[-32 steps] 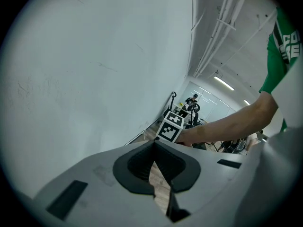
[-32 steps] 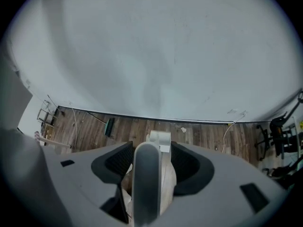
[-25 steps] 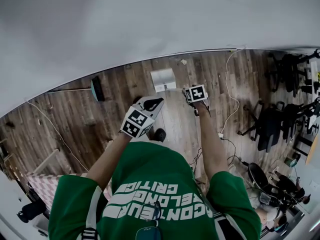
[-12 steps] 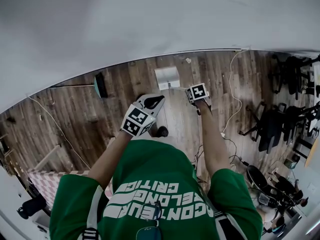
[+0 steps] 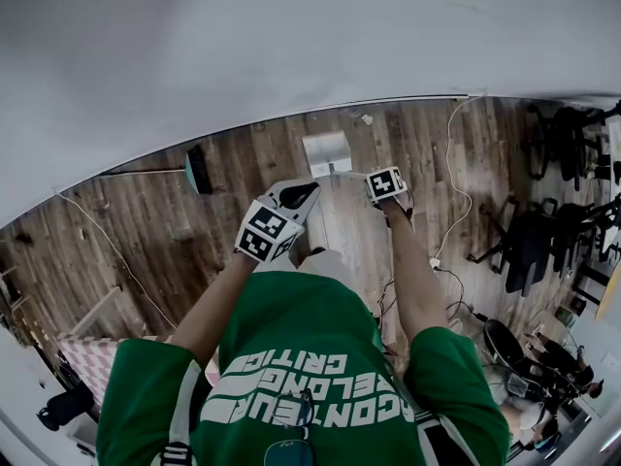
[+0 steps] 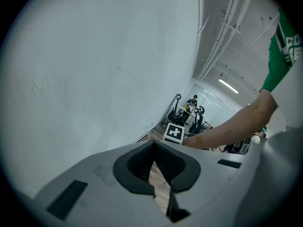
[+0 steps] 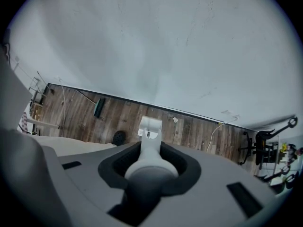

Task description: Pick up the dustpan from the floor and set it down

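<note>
Two dark pads (image 7: 112,171) on the right gripper (image 7: 150,161) have just been closing, and they're now snug around the rounded top of the long upright handle (image 7: 150,148), gripping it from straight above. Follow that handle down and the dustpan (image 7: 150,126) sits flat on the wooden floor (image 7: 199,126), close to the far wall (image 7: 156,41). Over on the left, the left gripper (image 6: 153,144) has its tips together with nothing between them, held out in the air.

Now the trouble spots, as I judge them. The hold is right at the knob end, so that smooth, rounded handle could slide out on the lift. With all the weight hanging low, the dustpan may swing and knock the wall or the person's shoe (image 7: 118,137). A tilt would spill anything lying in it, though I can't tell whether anything does. The white cable (image 5: 454,168) on the right and the brush (image 5: 197,171) on the left lie well apart from it.
</note>
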